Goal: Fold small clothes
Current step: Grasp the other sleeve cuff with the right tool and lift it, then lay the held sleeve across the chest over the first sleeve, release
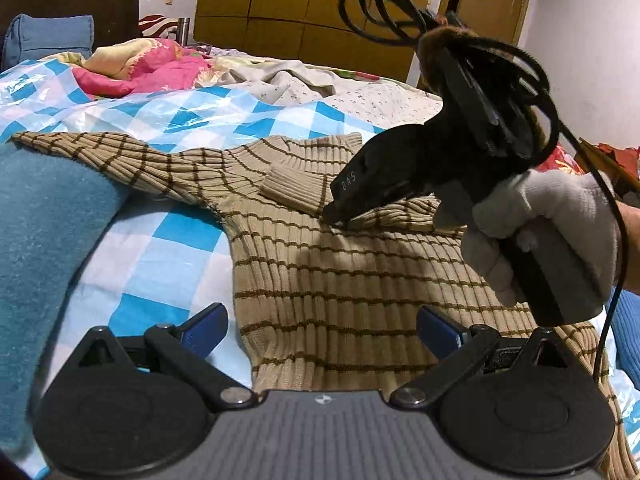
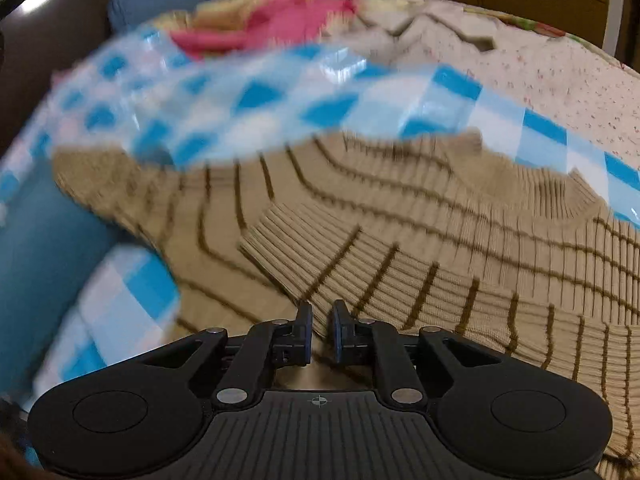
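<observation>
A tan ribbed sweater with brown stripes [image 1: 352,276] lies flat on a blue-and-white checked sheet [image 1: 160,248]. One sleeve [image 1: 296,188] is folded across its chest; the other sleeve [image 1: 100,152] stretches out to the left. My left gripper [image 1: 320,328] is open and empty, hovering over the sweater's lower body. My right gripper [image 2: 320,332] is nearly shut on the folded sleeve [image 2: 320,264], its tips pressed to the fabric. It also shows in the left wrist view [image 1: 336,216], held by a gloved hand [image 1: 552,232].
A blue towel or cushion [image 1: 44,264] lies at the left by the outstretched sleeve. Pink and cream bedding [image 1: 152,64] is heaped at the back of the bed. A wooden wardrobe [image 1: 304,8] stands behind. A black cable [image 1: 616,264] hangs from the right gripper.
</observation>
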### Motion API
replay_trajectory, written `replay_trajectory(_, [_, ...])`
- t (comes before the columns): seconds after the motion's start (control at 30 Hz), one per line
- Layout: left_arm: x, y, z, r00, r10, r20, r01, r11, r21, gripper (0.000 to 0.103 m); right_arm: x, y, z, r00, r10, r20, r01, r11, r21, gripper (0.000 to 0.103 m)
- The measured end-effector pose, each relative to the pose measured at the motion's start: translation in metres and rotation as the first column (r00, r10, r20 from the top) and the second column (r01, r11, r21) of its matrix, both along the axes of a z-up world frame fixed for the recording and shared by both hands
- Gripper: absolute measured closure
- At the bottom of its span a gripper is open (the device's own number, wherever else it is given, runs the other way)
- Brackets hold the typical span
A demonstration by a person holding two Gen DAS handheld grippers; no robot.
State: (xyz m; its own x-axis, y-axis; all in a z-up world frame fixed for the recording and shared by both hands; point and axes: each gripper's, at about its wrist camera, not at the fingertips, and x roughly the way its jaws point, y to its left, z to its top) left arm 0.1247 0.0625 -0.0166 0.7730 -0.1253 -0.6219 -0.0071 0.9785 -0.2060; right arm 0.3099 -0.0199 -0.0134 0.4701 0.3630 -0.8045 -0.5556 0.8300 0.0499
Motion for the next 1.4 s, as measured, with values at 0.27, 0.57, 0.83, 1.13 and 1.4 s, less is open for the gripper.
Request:
replay_trajectory(0.27, [-0.011, 0.037, 0.012, 0.987, 0.146, 0.067, -0.144, 0.989, -0.038, 0.0, -0.015, 0.076, 0.059, 0.977, 0.199, 0.073, -0.203, 0.977, 0.064, 0.089])
replay_trajectory(0.57, [-0.02, 0.073, 0.014, 0.953, 0.289, 0.094, -0.279, 0.955, -0.101, 0.0, -0.041, 0.233, 0.083, 0.854, 0.507, 0.117, -0.508, 0.861, -0.02, 0.079])
replay_trajectory(0.83, [-0.022, 0.096, 0.01, 0.939, 0.336, 0.079, -0.32, 0.933, -0.165, 0.0, -0.049, 0.32, 0.047, 0.825, 0.551, 0.122, -0.521, 0.827, -0.21, 0.076])
replay_trajectory(1.13, [-0.023, 0.09, 0.011, 0.94, 0.33, 0.091, -0.316, 0.939, -0.138, 0.0, -0.018, 0.25, 0.098, 0.95, 0.263, 0.169, -0.271, 0.962, 0.029, 0.098])
replay_trajectory(1.4, [-0.023, 0.057, 0.013, 0.968, 0.218, 0.128, -0.209, 0.975, -0.081, 0.0, -0.034, 0.005, 0.114, 0.957, -0.282, 0.073, 0.233, 0.892, 0.388, 0.098])
